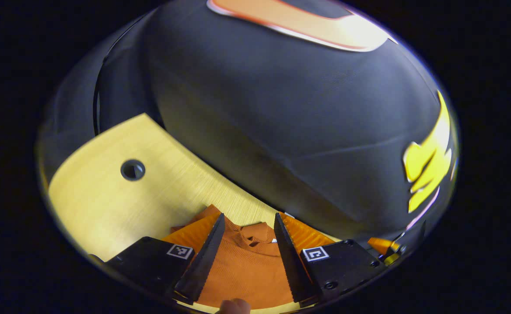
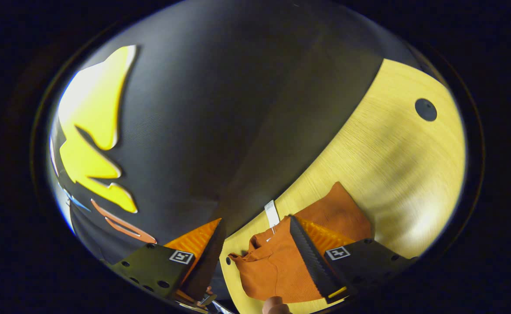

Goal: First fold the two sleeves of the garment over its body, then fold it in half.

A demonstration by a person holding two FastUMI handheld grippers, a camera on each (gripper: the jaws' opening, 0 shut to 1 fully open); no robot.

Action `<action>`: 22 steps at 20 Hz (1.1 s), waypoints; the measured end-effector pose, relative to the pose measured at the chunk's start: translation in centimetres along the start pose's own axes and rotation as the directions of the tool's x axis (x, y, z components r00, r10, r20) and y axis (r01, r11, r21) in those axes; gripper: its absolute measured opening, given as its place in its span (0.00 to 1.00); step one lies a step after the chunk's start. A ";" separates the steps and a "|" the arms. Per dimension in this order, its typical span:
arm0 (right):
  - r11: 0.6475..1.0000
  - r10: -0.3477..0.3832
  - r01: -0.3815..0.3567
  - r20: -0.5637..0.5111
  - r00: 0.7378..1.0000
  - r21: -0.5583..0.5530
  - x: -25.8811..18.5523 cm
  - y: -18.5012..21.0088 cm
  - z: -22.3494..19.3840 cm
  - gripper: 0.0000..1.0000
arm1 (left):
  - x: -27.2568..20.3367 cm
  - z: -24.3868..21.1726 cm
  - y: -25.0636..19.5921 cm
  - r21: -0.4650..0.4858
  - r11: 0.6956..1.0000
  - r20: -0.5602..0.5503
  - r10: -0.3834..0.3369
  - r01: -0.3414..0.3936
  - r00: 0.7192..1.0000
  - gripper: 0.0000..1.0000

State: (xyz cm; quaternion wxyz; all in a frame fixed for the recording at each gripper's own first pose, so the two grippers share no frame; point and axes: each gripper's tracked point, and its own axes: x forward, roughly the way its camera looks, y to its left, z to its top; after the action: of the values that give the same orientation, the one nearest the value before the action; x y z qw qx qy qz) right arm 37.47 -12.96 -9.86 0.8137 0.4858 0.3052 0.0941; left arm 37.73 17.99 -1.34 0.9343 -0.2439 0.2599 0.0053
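I am hovering both grippers, left gripper (image 1: pixel 246 235) and right gripper (image 2: pixel 255 240), jaws open, over the rust-orange knitted garment (image 1: pixel 246 266) on the pale wooden desk (image 1: pixel 107 192); pinching each sleeve near its cuff should fold best.

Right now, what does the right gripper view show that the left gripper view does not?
Right gripper view: a long white tag by the bunched collar, and a small dark hole near the table edge. Left gripper view: the collar centred between the open fingers of the left gripper. Both: the orange garment, the wooden table with its round hole, and a person's fingertip at the bottom. The right gripper is open too.
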 end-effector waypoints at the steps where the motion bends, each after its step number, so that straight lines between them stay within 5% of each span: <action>1: 0.999 -0.008 0.008 0.006 1.000 -0.051 -1.1 0.7 -0.3 0.95 | -1.2 -0.2 0.0 0.081 0.996 0.016 0.030 -0.031 0.999 0.79; 2: 0.995 -0.011 0.011 0.004 1.000 -0.094 -2.4 1.6 -0.8 0.95 | -2.6 -0.4 -0.2 0.160 0.986 0.044 0.050 -0.056 0.998 0.90; 3: 0.992 -0.012 0.012 0.002 1.000 -0.129 -3.9 2.5 -1.4 0.95 | -4.0 -0.3 -0.7 0.218 0.973 0.077 0.055 -0.070 0.996 0.80; 4: 0.985 -0.016 0.016 0.004 1.000 -0.173 -5.2 3.4 -2.3 0.95 | -5.6 -0.4 -1.6 0.255 0.964 0.106 0.045 -0.071 0.993 0.95; 6: 0.962 -0.039 0.047 0.036 0.999 -0.270 -8.0 4.3 -3.6 0.97 | -9.0 -0.5 -2.8 0.305 0.947 0.168 0.046 -0.096 0.985 0.99; 11: 0.838 -0.074 0.182 0.224 0.972 -0.515 -16.7 5.3 -6.7 0.97 | -18.0 -2.0 -4.7 0.399 0.896 0.342 0.051 -0.194 0.938 0.99; 13: 0.778 -0.076 0.262 0.329 0.941 -0.571 -20.2 5.2 -7.4 0.97 | -21.1 -3.5 -5.5 0.422 0.878 0.389 0.052 -0.228 0.920 0.99; 16: 0.693 -0.020 0.306 0.406 0.914 -0.653 -24.4 5.2 -10.7 0.97 | -25.2 -7.1 -6.1 0.431 0.871 0.409 0.046 -0.238 0.911 0.99; 18: 0.642 -0.021 0.317 0.397 0.917 -0.698 -26.0 4.2 -14.1 0.97 | -27.8 -10.0 -7.0 0.442 0.869 0.406 0.029 -0.224 0.913 0.99; 22: 0.592 -0.028 0.389 0.464 0.885 -0.706 -30.1 2.8 -16.9 0.97 | -30.7 -13.7 -7.8 0.484 0.844 0.411 0.015 -0.232 0.912 0.98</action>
State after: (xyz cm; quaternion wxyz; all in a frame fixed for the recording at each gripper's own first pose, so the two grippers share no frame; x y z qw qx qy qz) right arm 3.98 -12.64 -1.10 0.9921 0.0499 0.1136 0.0165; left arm 5.63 8.39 6.94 0.9953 0.0427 0.0749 0.0444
